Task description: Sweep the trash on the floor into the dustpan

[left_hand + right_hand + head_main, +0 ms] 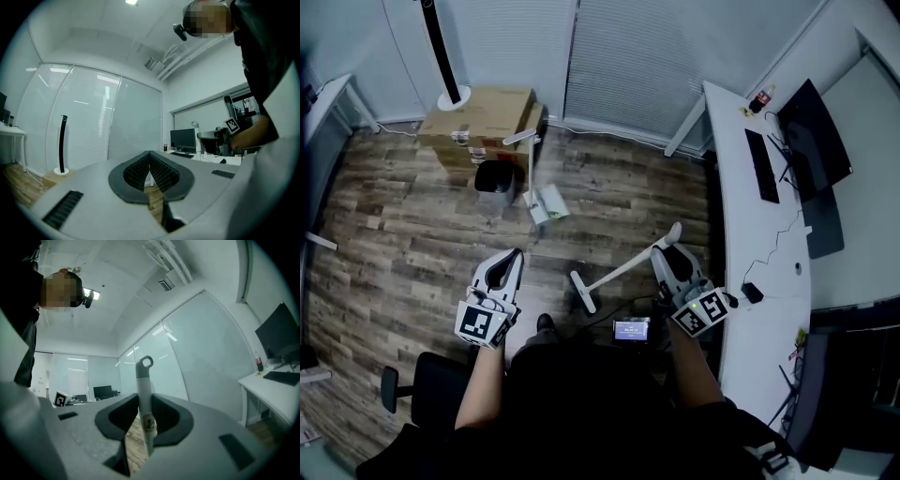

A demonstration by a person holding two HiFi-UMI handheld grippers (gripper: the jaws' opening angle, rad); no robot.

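In the head view my right gripper [667, 253] is shut on the white handle of a broom [619, 274]. The handle slants down and left to the broom head [583, 292] on the wood floor. In the right gripper view the handle [144, 390] stands upright between the closed pads of that gripper [144, 417], its hanging loop on top. A white long-handled dustpan [546, 203] stands on the floor ahead, apart from both grippers. My left gripper [508, 261] is shut and holds nothing; its pads meet in the left gripper view [150, 165]. I cannot make out any trash.
A black bin [494, 178] and a cardboard box [483, 117] stand left of the dustpan. A tall black stand on a white base [450, 89] is at the back. A white desk [741, 206] with monitor and keyboard runs along the right. A black chair [417, 386] sits near left.
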